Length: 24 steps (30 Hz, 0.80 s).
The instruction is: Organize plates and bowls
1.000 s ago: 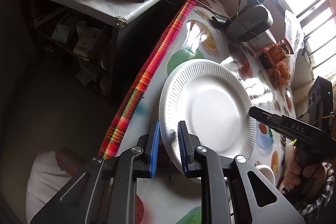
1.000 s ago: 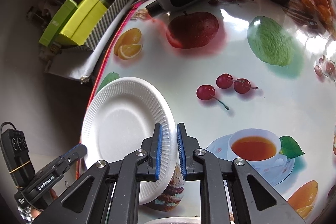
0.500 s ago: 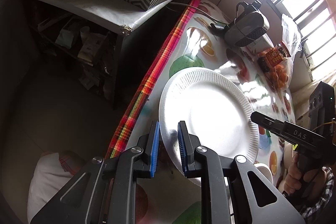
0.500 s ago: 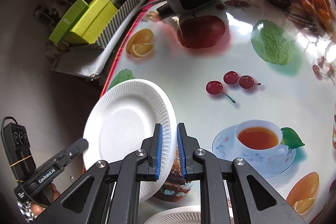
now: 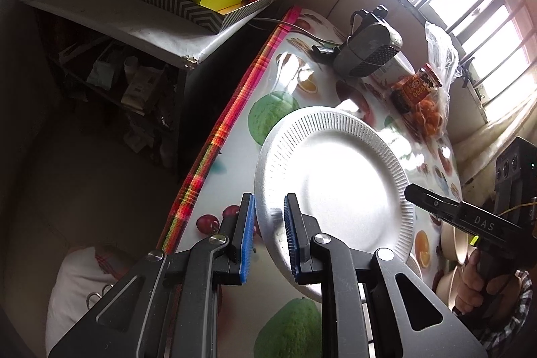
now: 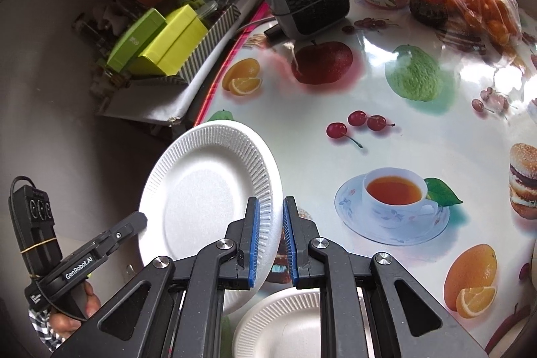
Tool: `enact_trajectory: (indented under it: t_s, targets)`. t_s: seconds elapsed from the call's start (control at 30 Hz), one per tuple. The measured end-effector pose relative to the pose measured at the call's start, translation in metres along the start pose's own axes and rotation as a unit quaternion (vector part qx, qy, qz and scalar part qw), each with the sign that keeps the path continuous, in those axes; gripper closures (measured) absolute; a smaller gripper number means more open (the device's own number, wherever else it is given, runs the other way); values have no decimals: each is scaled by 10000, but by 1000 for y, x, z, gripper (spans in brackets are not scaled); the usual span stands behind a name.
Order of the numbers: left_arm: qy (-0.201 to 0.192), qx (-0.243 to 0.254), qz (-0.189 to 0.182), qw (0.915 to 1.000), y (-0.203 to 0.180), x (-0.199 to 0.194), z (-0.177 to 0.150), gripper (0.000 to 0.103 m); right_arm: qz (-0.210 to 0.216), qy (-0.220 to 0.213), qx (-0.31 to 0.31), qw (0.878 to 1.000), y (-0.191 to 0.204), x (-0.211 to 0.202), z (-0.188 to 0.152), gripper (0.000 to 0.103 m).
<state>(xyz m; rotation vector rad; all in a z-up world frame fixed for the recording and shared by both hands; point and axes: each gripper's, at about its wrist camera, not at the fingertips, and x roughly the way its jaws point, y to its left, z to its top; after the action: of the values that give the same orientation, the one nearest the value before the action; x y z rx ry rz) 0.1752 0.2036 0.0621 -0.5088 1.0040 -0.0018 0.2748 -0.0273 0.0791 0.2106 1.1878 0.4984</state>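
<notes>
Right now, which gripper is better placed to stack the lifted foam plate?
Likely right: the right gripper clamps the lifted foam plate by its rim, and a second foam plate lies just below it.

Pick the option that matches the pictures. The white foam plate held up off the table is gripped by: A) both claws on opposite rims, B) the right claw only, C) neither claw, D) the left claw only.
A: the left claw pinches one rim of the plate and the right claw pinches the opposite rim.
</notes>
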Motion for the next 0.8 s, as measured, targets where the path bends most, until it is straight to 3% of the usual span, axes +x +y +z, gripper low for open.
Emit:
enact_trajectory:
  t_s: [0.8]
  targets:
    - [48,599,-273,9978,-51,-19,-46,84,-82,-434,227,9988,-31,-73,-70,89]
